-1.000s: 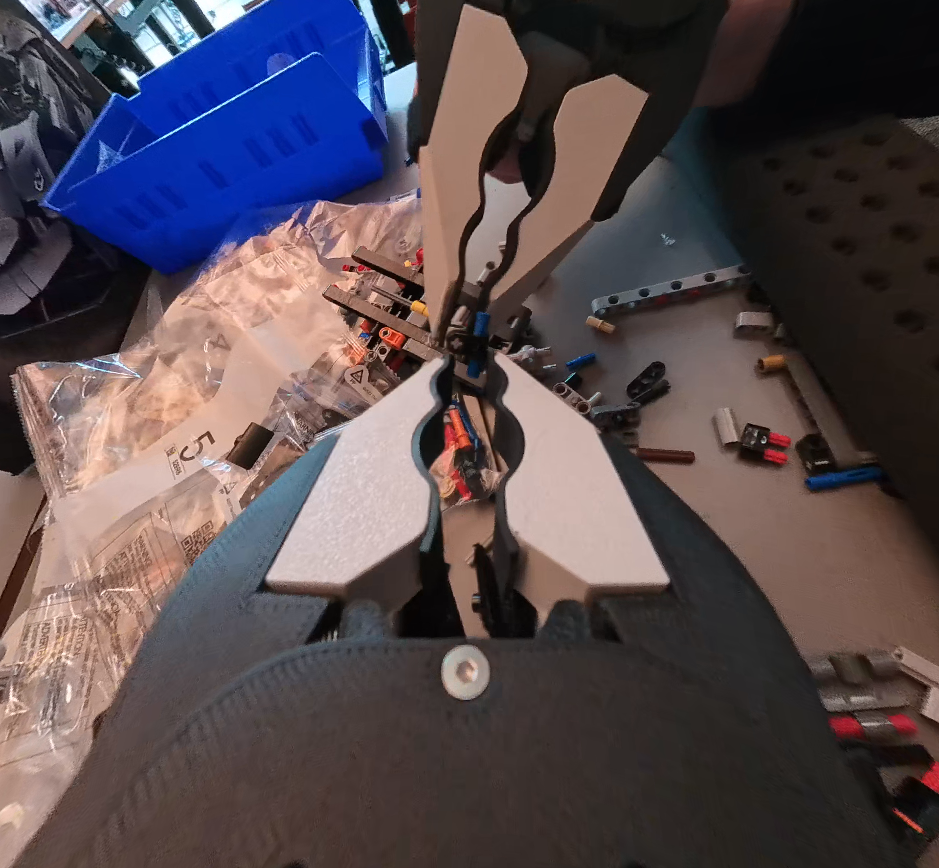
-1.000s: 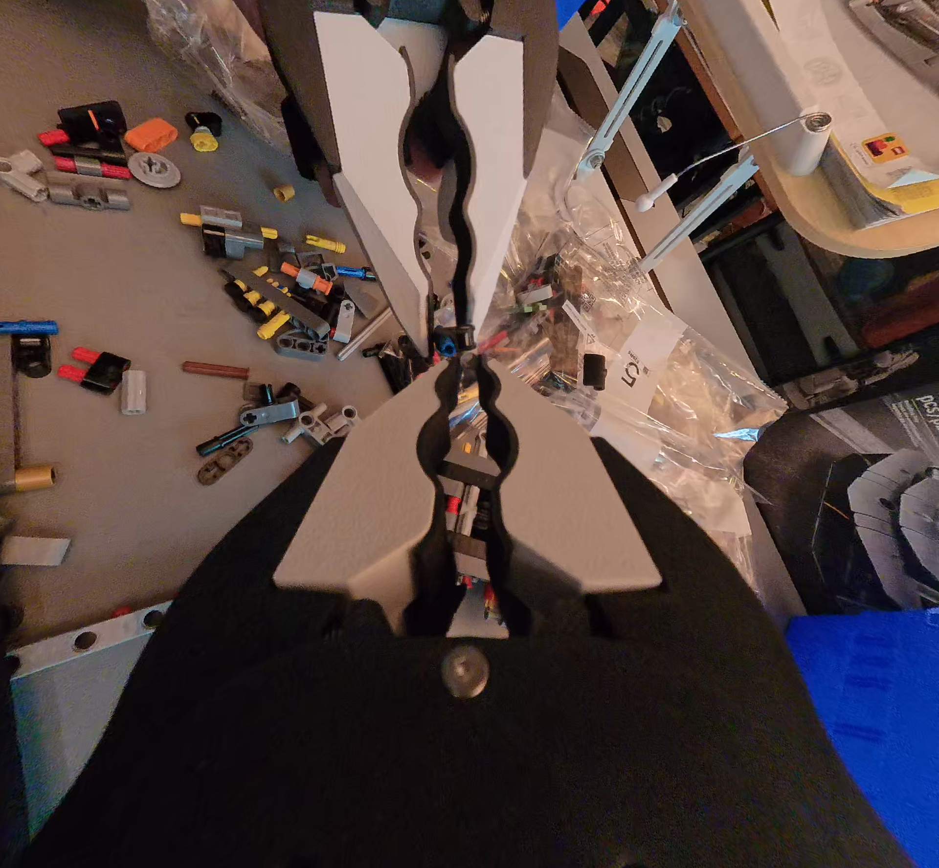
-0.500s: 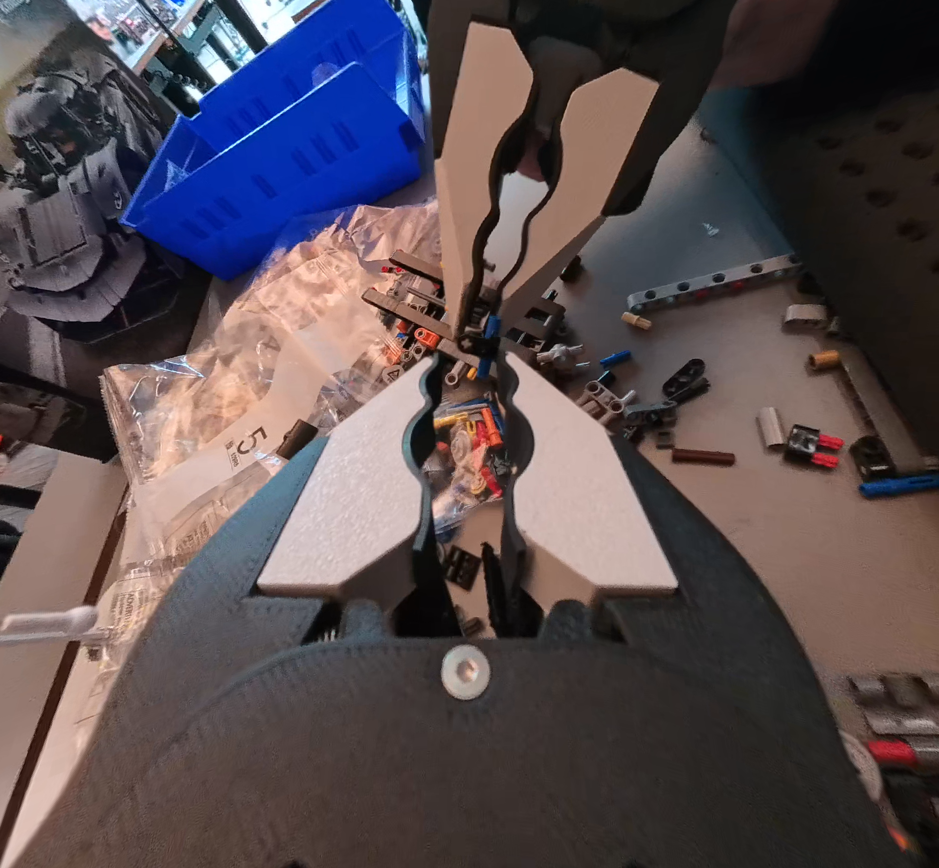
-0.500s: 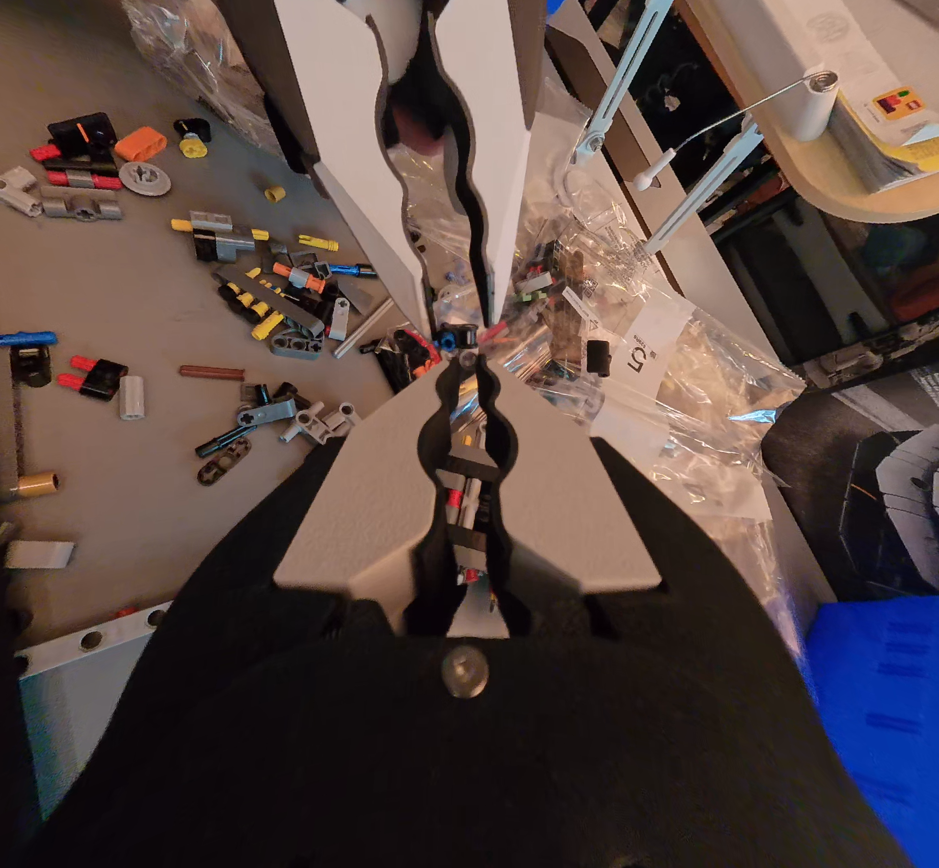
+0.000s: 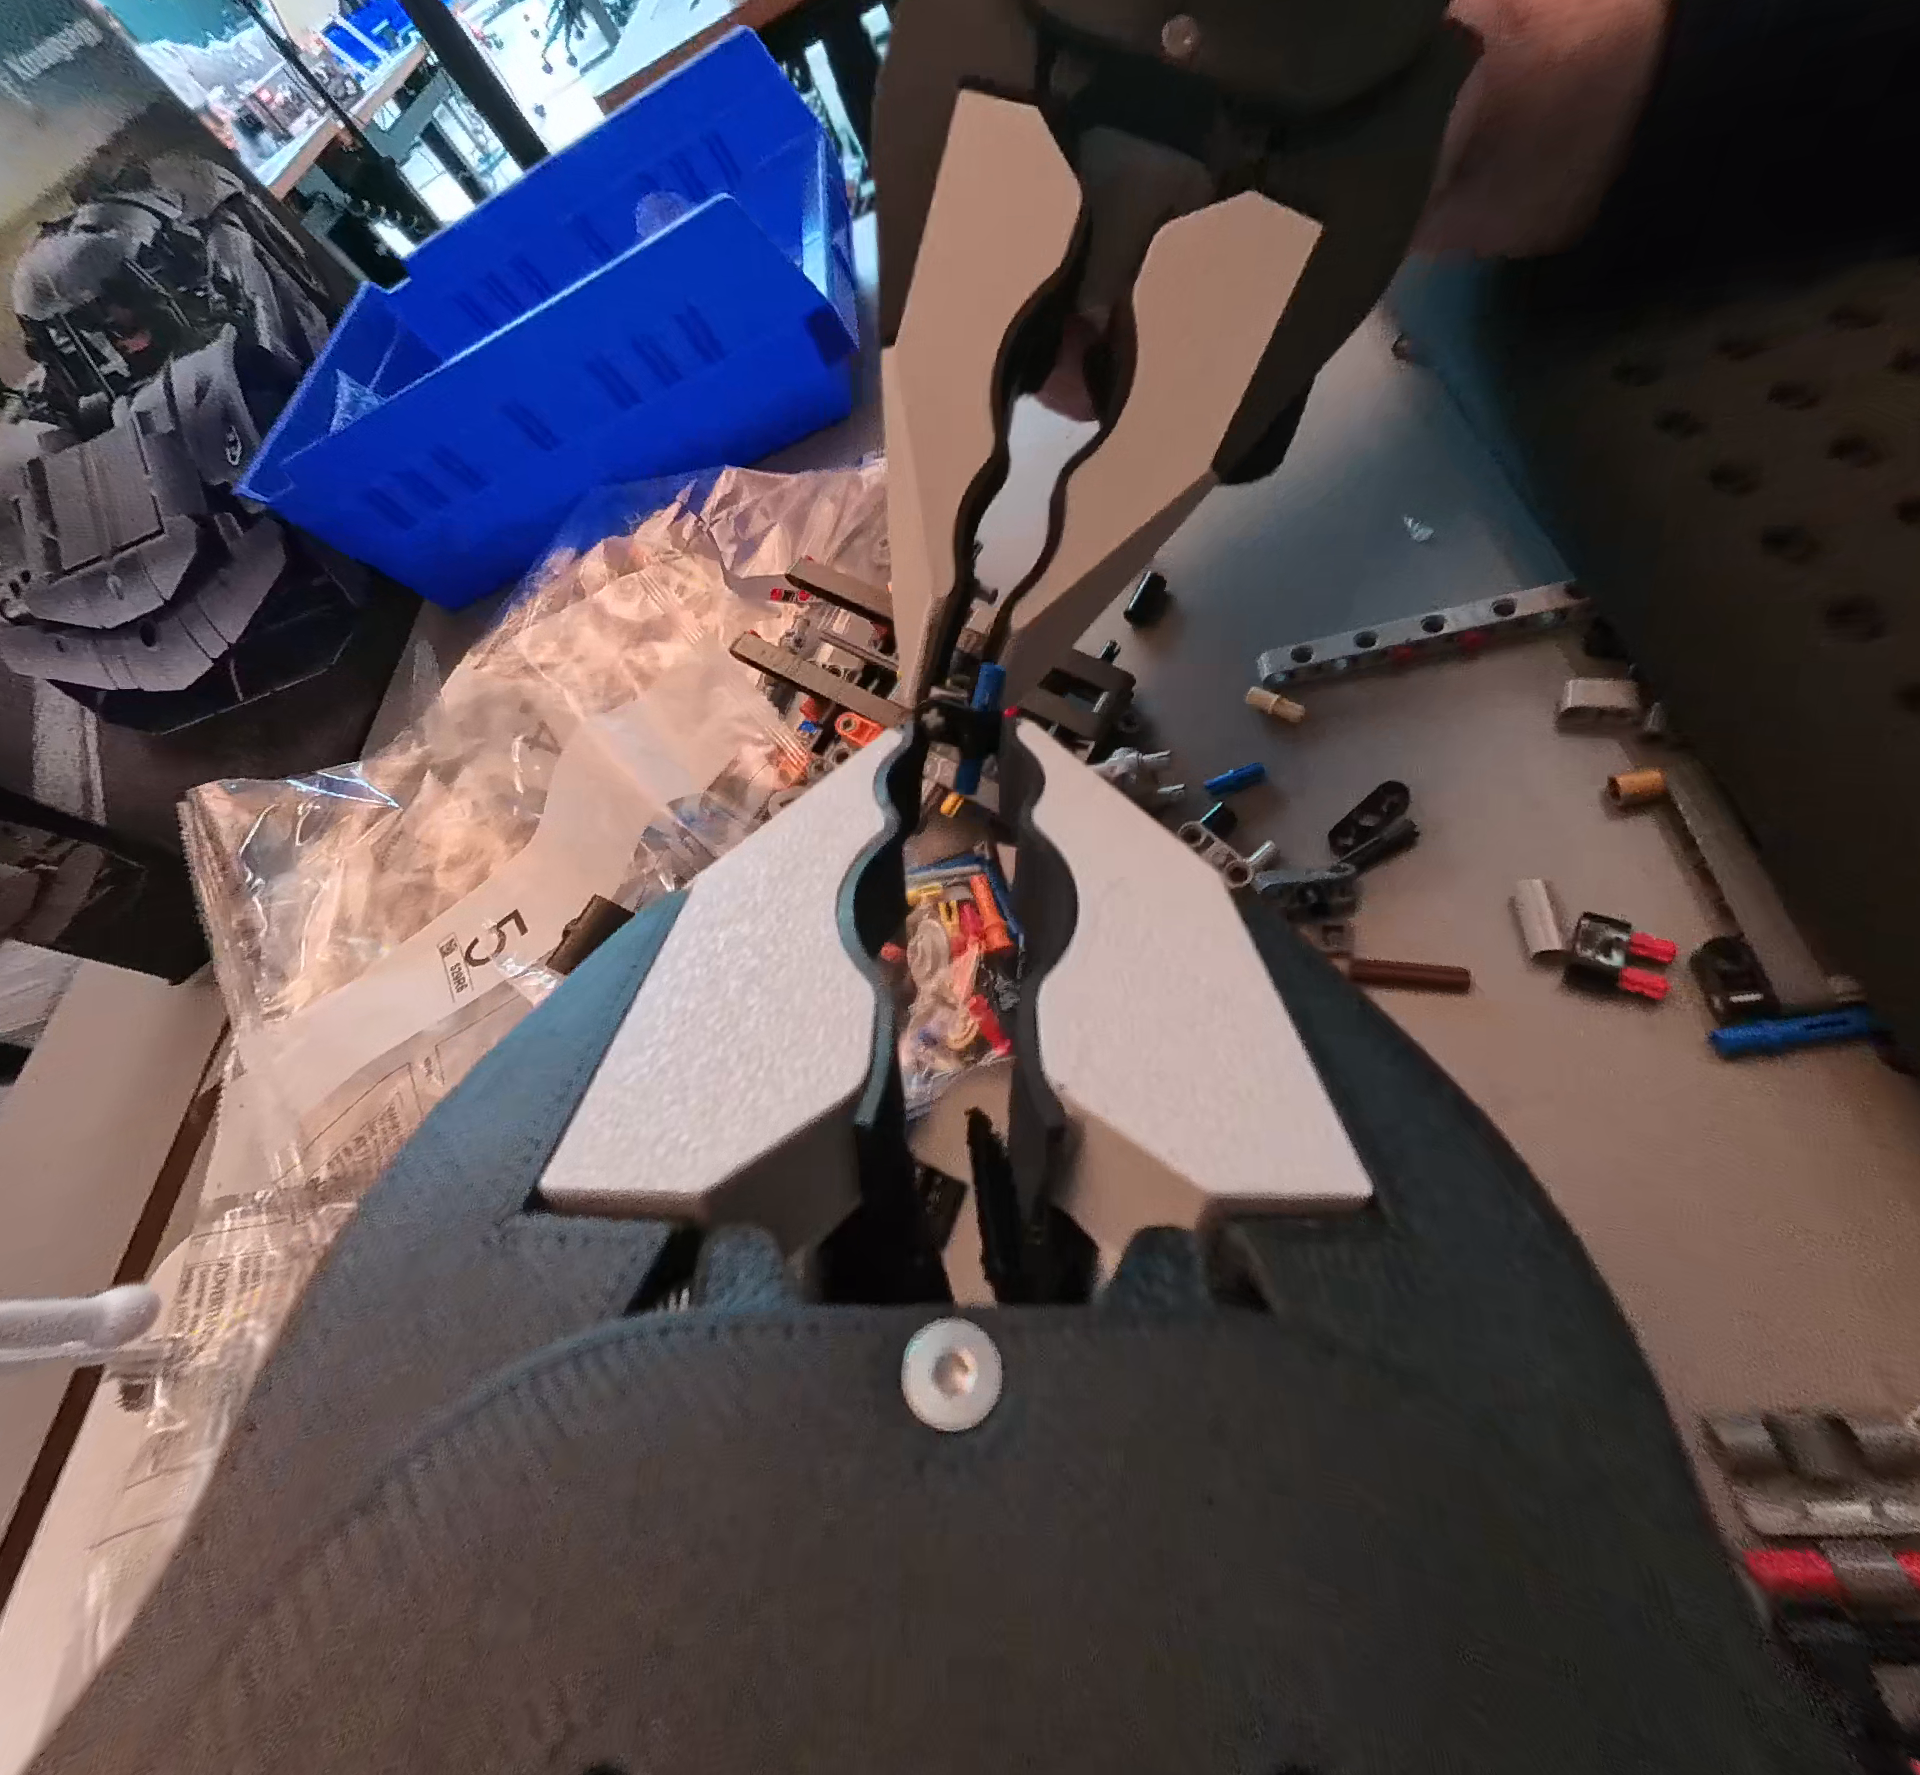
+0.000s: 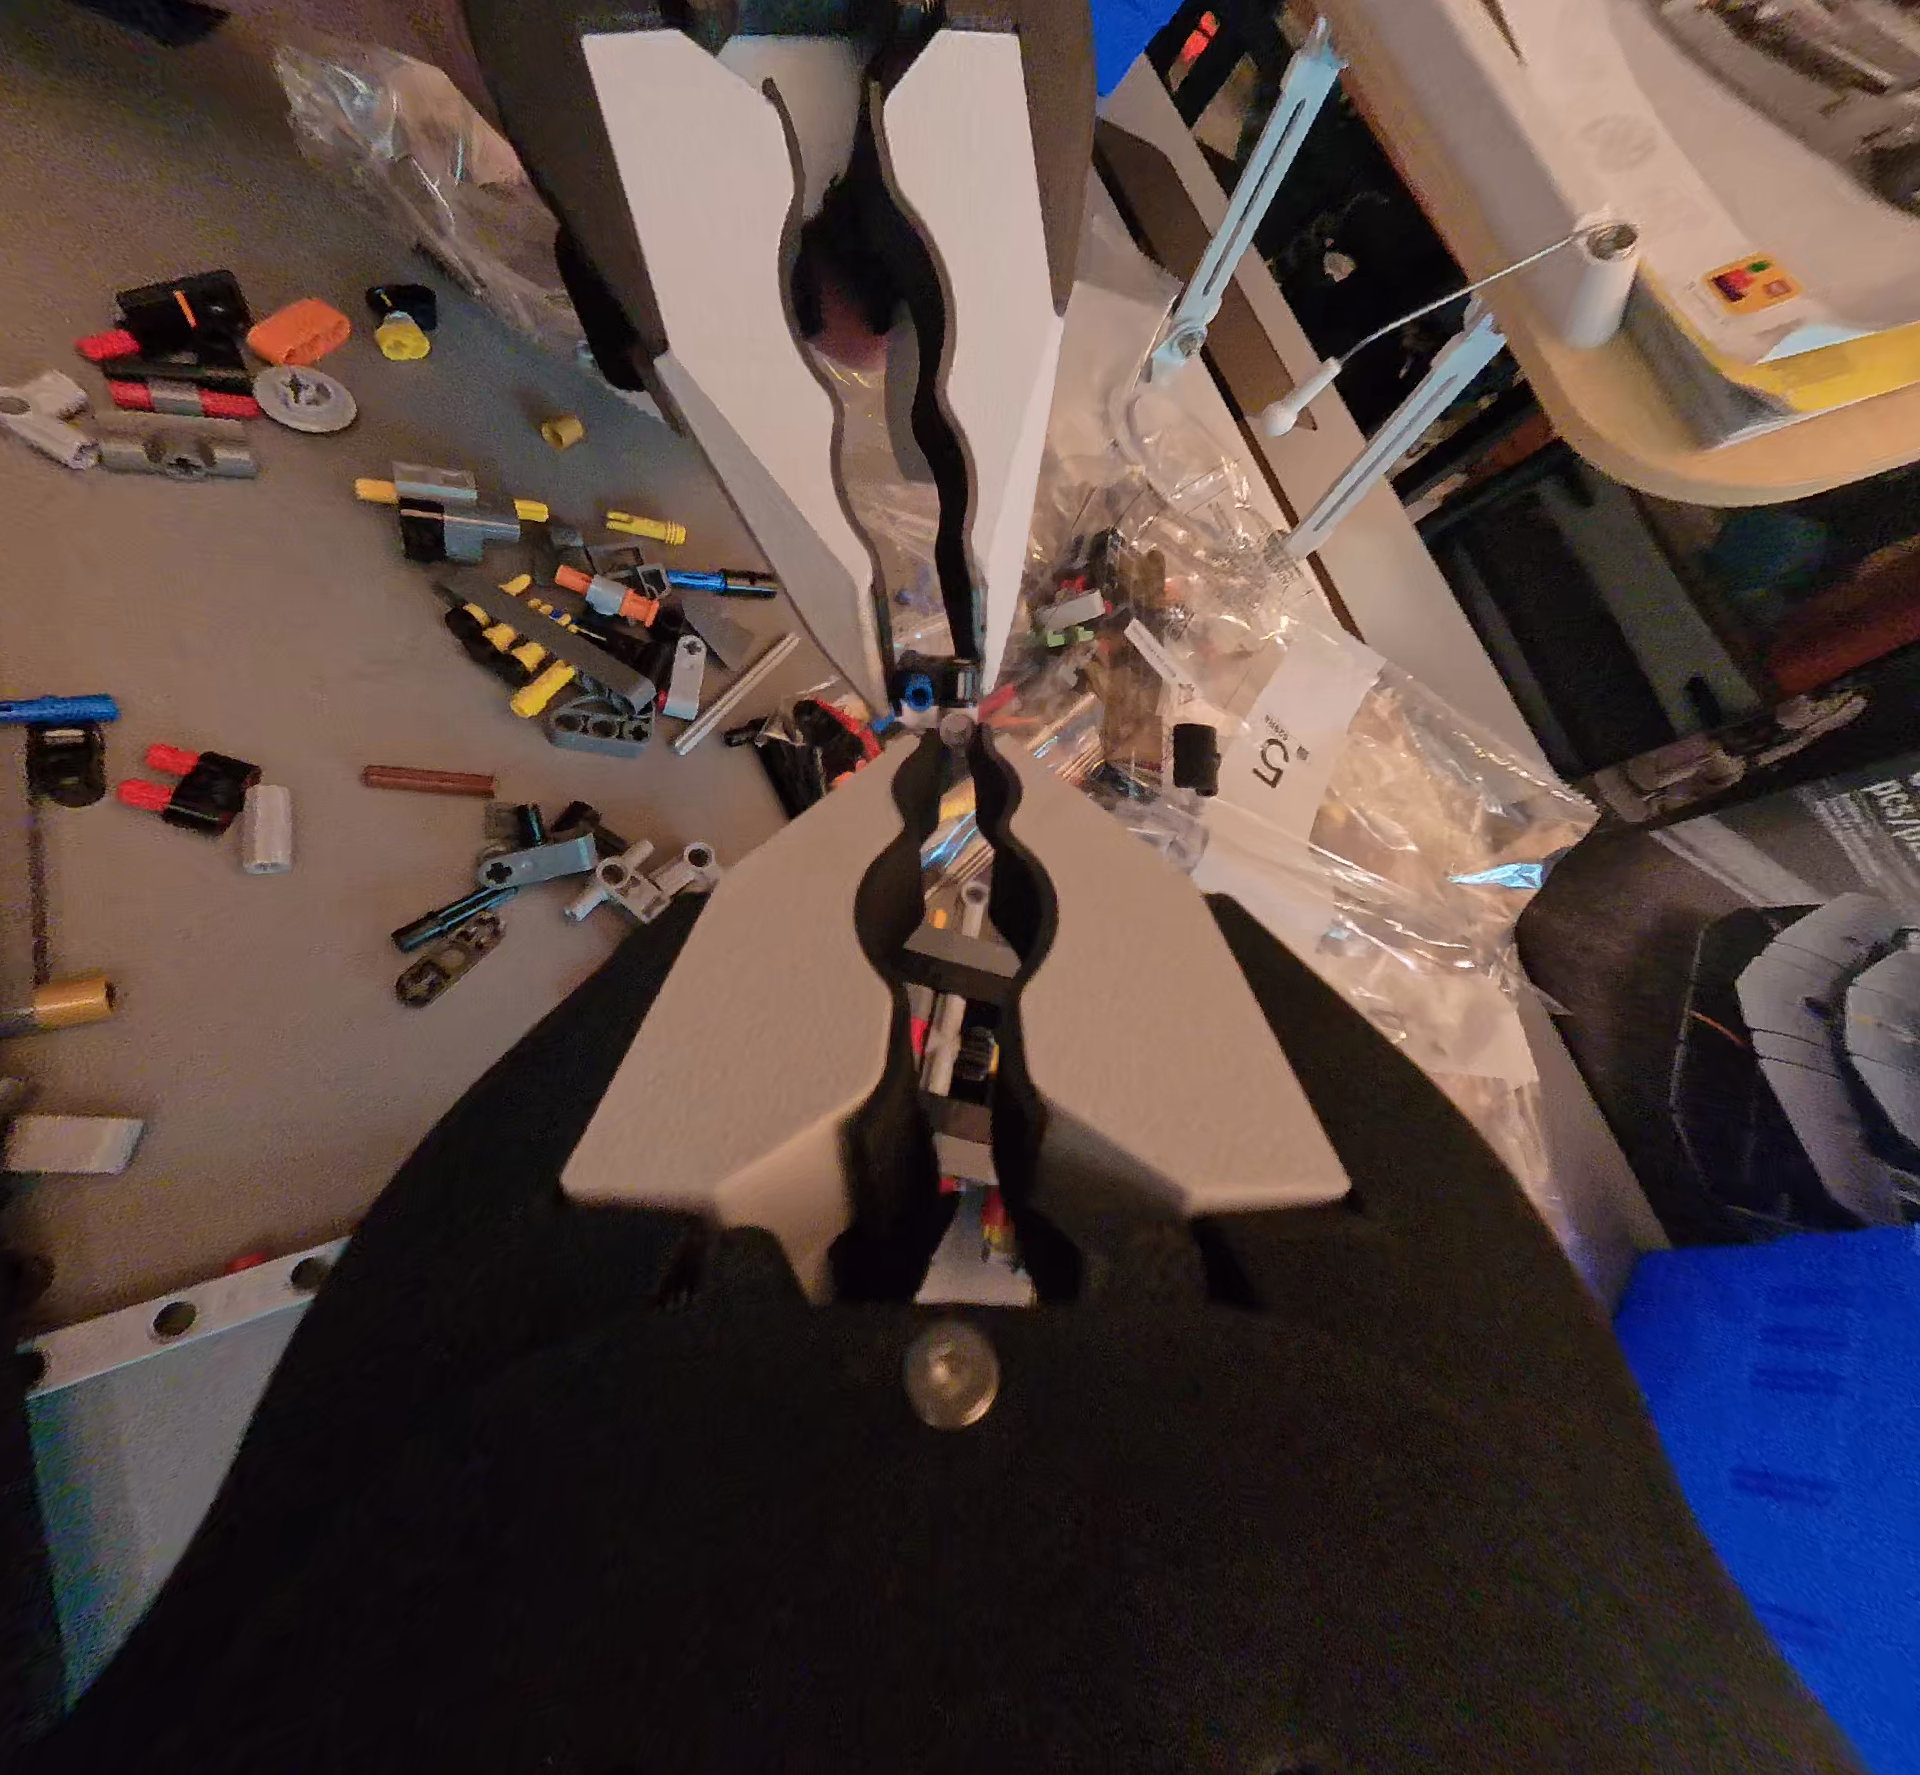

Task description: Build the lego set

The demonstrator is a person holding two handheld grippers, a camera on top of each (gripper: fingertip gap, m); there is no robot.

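In the left wrist view, your left gripper (image 5: 961, 738) is clenched on a small black connector carrying a blue pin (image 5: 978, 724), held above the loose parts and clear parts bags (image 5: 499, 769), tip to tip with the right gripper (image 5: 961, 676). In the right wrist view, your right gripper (image 6: 961, 726) is pinched on a small grey peg (image 6: 956, 728) that meets that connector (image 6: 948, 683). If the tips are out of line when you press, the peg may skew and drop into the clutter on the table (image 6: 260, 998).

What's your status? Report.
Left gripper shut on black connector. Right gripper shut on grey pin, meeting it tip to tip. Nothing in the way.
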